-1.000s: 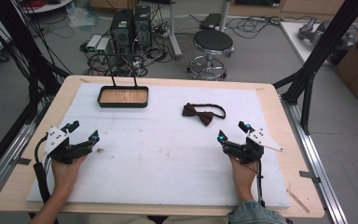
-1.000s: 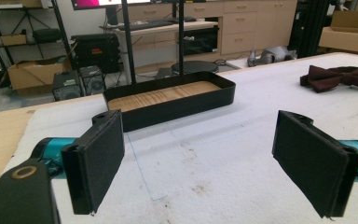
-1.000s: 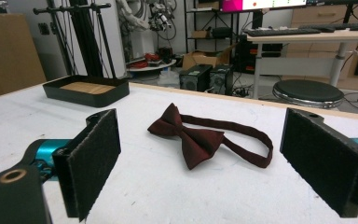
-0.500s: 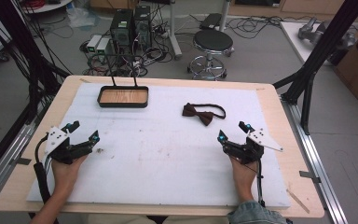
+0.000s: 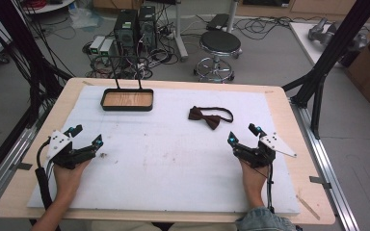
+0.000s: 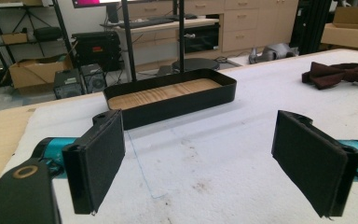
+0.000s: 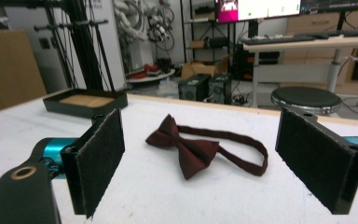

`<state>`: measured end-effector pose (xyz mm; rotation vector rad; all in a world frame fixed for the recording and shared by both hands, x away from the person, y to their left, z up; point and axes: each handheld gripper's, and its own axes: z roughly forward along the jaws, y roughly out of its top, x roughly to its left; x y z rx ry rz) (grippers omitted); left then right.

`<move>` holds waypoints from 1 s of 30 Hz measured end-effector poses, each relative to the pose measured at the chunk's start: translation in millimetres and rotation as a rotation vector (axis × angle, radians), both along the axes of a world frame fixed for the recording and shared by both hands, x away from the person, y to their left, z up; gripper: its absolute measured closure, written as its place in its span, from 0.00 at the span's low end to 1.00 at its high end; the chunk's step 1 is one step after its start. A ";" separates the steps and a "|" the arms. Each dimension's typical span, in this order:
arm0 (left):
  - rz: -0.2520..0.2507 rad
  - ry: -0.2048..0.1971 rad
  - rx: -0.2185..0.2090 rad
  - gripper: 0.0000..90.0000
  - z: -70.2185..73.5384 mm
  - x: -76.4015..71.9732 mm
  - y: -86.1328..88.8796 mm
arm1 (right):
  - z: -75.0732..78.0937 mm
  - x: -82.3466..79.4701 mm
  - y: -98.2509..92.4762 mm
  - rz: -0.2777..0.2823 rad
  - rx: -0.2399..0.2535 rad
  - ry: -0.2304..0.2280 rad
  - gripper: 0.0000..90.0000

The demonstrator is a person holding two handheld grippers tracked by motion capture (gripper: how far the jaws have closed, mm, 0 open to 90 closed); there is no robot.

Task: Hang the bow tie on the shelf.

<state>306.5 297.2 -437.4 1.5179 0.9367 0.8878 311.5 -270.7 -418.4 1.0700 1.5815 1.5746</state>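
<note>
A dark red bow tie [image 5: 210,116] with its strap looped lies on the white mat, right of centre toward the back. A black tray [image 5: 127,100] with a wooden floor sits at the back left. My left gripper [image 5: 85,135] rests low at the mat's left side, open and holding nothing; its view looks at the tray [image 6: 170,97] ahead and the bow tie [image 6: 342,73] far right. My right gripper [image 5: 243,134] rests at the right side, open and holding nothing, with the bow tie [image 7: 196,150] straight ahead between its jaws and the tray [image 7: 85,102] beyond.
The white mat [image 5: 168,159] covers most of the wooden table [image 5: 289,98]. A stool [image 5: 220,44] and computer boxes [image 5: 134,24] stand on the floor behind the table. Black frame posts [image 5: 325,62] rise at both sides.
</note>
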 end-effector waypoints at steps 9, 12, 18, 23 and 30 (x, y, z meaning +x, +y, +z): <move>-0.003 -0.002 -0.001 0.20 -0.1 0.4 -0.4 | 19.3 8.1 5.2 0.018 -0.012 -0.029 0.16; -0.005 -0.002 -0.002 0.20 -0.1 0.4 -0.4 | 27.1 14.4 6.7 0.021 0.004 -0.028 0.13; -0.007 -0.002 0.000 0.20 -0.1 0.5 -0.3 | 44.7 29.6 12.3 0.042 -0.001 -0.037 0.15; -0.010 -0.003 -0.001 0.21 -0.2 0.6 -0.2 | 56.0 47.2 22.8 0.066 -0.049 -0.037 0.23; -0.014 -0.004 -0.007 0.21 -0.2 0.8 -0.3 | 59.3 79.5 42.0 0.083 -0.146 -0.040 0.32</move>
